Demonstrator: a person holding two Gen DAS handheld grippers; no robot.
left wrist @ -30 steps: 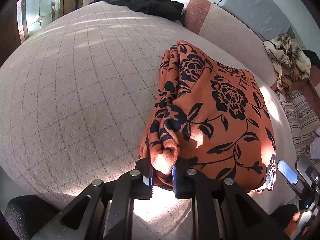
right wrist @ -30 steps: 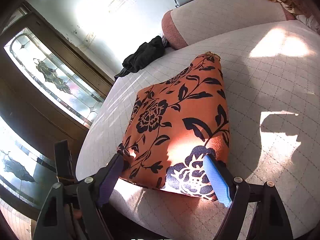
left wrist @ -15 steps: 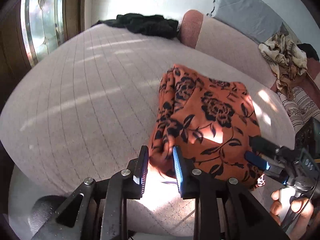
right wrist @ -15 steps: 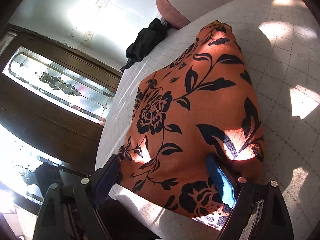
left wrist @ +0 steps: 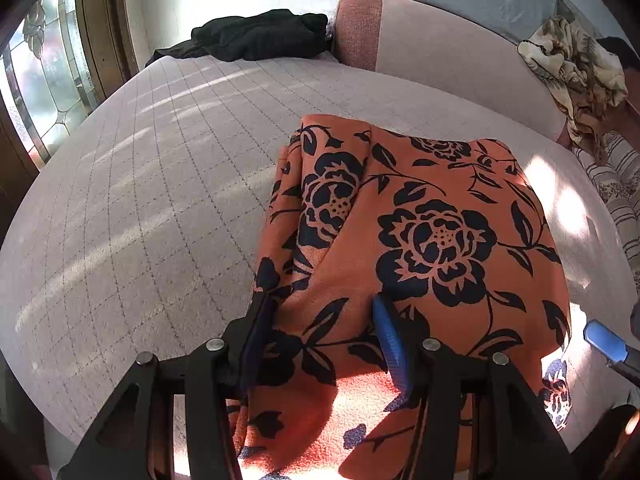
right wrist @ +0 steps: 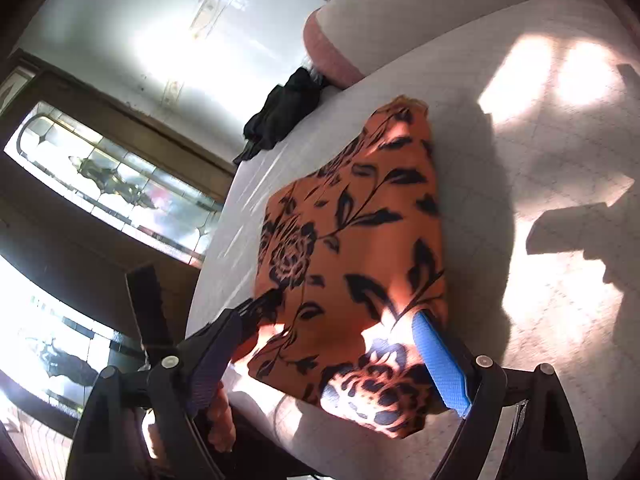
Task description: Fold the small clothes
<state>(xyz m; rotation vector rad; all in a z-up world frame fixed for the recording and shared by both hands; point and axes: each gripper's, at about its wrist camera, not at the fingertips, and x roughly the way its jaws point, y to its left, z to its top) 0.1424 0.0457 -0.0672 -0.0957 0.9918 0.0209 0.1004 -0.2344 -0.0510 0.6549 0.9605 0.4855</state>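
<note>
We see the left gripper [left wrist: 320, 320] with its jaws about half spread, having just been opening; a second ago they pinched a bunched edge of the orange floral cloth [left wrist: 420, 248], and now that cloth lies loose between them, the blue pad [left wrist: 390, 344] at our three o'clock resting on the fabric without any squeeze we can make out. The cloth spreads from the jaws toward twelve and two o'clock as a folded, roughly square bundle on the pale quilted sofa seat [left wrist: 140, 220], lying flatter than before, when its near edge was gathered into a lump. In the right wrist view the right gripper [right wrist: 348, 336] stands wide apart, straddling the near end of the same cloth [right wrist: 360, 240] with nothing gripped; its blue pad [right wrist: 440, 364] sits against the cloth's edge at four o'clock, its dark finger [right wrist: 224, 344] at eight o'clock, much as a second ago. Farther out, a black garment [left wrist: 260, 34] lies at twelve o'clock by the sofa's pinkish armrest [left wrist: 358, 28], a crumpled beige patterned cloth [left wrist: 576, 64] at two o'clock, and a leaded glass window [left wrist: 44, 80] at ten o'clock.
</note>
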